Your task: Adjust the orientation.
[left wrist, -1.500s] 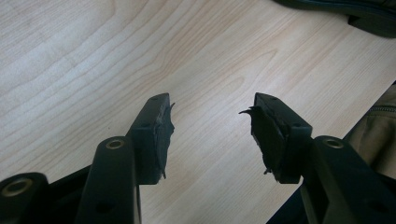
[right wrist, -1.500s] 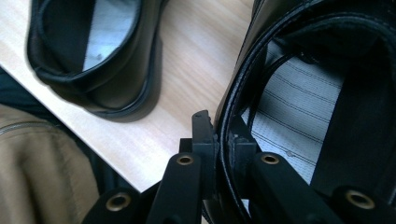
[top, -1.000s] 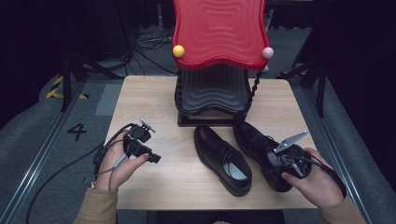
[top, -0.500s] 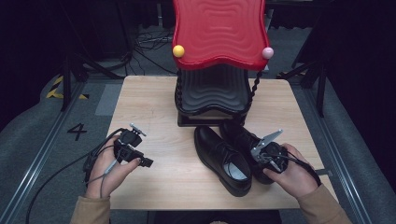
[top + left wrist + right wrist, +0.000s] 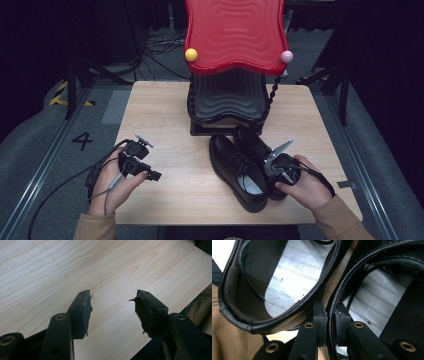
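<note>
Two black leather shoes lie side by side on the wooden table [image 5: 165, 115], the left shoe [image 5: 235, 167] nearer me and the right shoe [image 5: 252, 145] beside it. My right gripper [image 5: 272, 165] sits at the right shoe's opening. In the right gripper view its jaws [image 5: 330, 315] pinch the collar wall of the right shoe [image 5: 382, 297], next to the left shoe [image 5: 287, 277]; they have just been opening a little, with the wall still between them. My left gripper [image 5: 155, 176] hovers over bare table at the left. Its jaws [image 5: 112, 302] hold nothing and have just been opening.
A stand with a red wavy top [image 5: 234, 35] and a black ribbed base [image 5: 225, 105] rises at the table's back, right behind the shoes. It carries a yellow ball [image 5: 191, 54] and a pink ball [image 5: 286, 56]. Cables trail from both grippers.
My right hand has moved left and down from the table's right side onto the right shoe's opening. My left hand has drifted slightly left, and its jaws stand a bit wider.
</note>
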`<state>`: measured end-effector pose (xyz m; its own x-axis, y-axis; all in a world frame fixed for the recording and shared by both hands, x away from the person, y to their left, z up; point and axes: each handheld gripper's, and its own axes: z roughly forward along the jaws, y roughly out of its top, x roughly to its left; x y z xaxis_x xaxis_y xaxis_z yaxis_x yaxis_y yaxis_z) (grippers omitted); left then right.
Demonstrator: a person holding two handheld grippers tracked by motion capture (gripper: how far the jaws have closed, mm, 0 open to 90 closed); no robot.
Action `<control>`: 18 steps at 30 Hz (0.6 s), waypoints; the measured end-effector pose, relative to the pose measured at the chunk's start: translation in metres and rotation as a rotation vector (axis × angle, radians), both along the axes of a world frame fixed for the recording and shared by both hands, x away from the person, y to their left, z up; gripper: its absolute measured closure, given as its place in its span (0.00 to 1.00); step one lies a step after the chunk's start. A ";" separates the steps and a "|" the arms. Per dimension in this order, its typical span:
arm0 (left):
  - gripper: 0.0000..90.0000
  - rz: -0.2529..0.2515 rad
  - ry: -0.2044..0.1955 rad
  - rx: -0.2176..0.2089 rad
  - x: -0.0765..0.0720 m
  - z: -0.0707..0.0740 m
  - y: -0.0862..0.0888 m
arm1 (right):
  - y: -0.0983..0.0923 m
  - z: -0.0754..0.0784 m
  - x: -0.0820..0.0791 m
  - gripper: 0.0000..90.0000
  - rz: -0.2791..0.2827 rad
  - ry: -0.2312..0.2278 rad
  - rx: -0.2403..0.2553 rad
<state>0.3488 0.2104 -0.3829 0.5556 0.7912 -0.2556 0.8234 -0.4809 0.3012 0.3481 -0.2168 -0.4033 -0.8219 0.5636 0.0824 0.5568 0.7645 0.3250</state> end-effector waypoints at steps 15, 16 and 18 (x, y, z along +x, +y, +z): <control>0.52 -0.012 -0.005 -0.001 0.005 0.000 -0.003 | -0.018 0.024 -0.008 0.63 -0.103 -0.006 0.076; 0.52 -0.012 -0.005 0.000 0.005 0.000 -0.003 | -0.020 0.027 -0.009 0.62 -0.135 0.007 0.104; 0.52 -0.010 -0.006 0.000 0.005 0.000 -0.003 | -0.021 0.031 -0.010 0.59 -0.183 0.056 0.176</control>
